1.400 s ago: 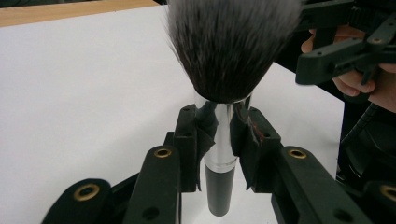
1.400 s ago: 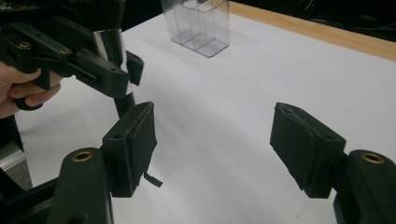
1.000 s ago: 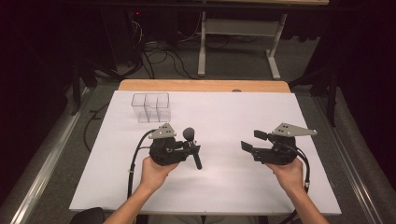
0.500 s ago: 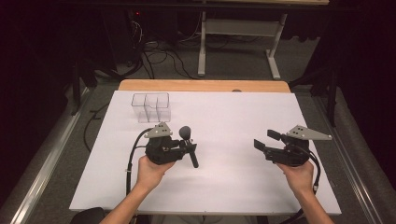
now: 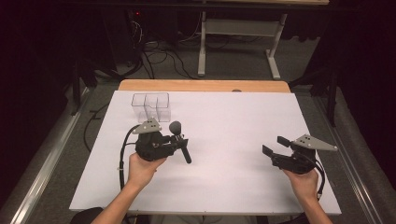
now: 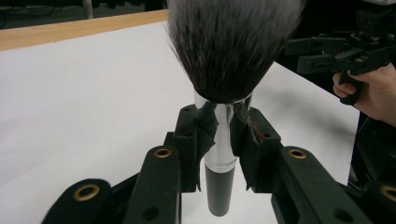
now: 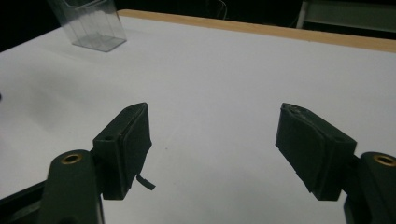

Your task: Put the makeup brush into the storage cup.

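White worktop point(image 5: 224, 135): a makeup brush point(image 6: 224, 93) is clamped upright in the left claw point(image 5: 180, 143); the right claw point(image 5: 273, 147) is held apart, with a clear organizer point(image 5: 151, 106) beyond.

Your left gripper point(image 6: 219, 154) is clamped on a makeup brush point(image 6: 224, 93): both black pads press the shiny silver ferrule, and the dark handle end hangs below them. The bushy dark bristles with pale tips stand upright above the white table point(image 6: 84, 93). Far right, your other hand point(image 6: 373, 93) holds the right gripper point(image 6: 341, 51).
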`<state>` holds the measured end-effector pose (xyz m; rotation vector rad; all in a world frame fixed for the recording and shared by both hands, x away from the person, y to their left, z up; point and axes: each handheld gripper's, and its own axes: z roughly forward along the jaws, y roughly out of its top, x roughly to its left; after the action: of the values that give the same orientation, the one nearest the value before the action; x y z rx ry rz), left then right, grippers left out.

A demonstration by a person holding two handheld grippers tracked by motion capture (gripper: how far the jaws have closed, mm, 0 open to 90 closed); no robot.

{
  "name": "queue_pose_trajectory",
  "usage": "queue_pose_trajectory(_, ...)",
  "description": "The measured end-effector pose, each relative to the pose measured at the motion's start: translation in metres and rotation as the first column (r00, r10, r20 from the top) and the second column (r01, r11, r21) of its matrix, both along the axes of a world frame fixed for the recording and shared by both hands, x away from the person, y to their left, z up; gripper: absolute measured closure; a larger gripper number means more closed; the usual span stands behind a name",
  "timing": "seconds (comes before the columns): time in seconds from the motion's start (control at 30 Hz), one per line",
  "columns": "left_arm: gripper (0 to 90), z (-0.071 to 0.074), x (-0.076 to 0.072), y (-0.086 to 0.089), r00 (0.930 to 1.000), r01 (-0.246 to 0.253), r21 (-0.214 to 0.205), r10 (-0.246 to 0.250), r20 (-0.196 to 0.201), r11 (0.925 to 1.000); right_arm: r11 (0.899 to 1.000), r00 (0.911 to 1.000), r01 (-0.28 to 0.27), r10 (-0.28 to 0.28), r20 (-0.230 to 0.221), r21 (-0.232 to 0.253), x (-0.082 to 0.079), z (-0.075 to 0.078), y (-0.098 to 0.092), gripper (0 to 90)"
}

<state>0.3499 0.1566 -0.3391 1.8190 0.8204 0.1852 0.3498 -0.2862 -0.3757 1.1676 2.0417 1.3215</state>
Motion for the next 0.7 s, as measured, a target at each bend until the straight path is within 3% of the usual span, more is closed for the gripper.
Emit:
queue_pose_trajectory(0.23,70.6,0.008,0.004,0.006,0.9997,-0.026,0.019,0.026,0.006,0.9995,1.0,1.0,0.004,-0.004,0.001,-0.031,-0.004,-0.011,-0.002,29.0)
queue_pose_trajectory(0.57,70.6,0.01,0.006,0.013,0.9982,-0.057,0.012,0.057,0.021,0.9983,1.0,0.9997,0.02,-0.02,0.016,-0.017,-0.008,-0.014,-0.004,29.7)
queue_pose_trajectory(0.7,70.6,0.015,0.01,0.019,0.9966,-0.078,0.027,0.077,0.029,0.9966,1.0,0.9996,0.027,-0.027,0.009,-0.01,-0.008,-0.017,-0.005,29.7)
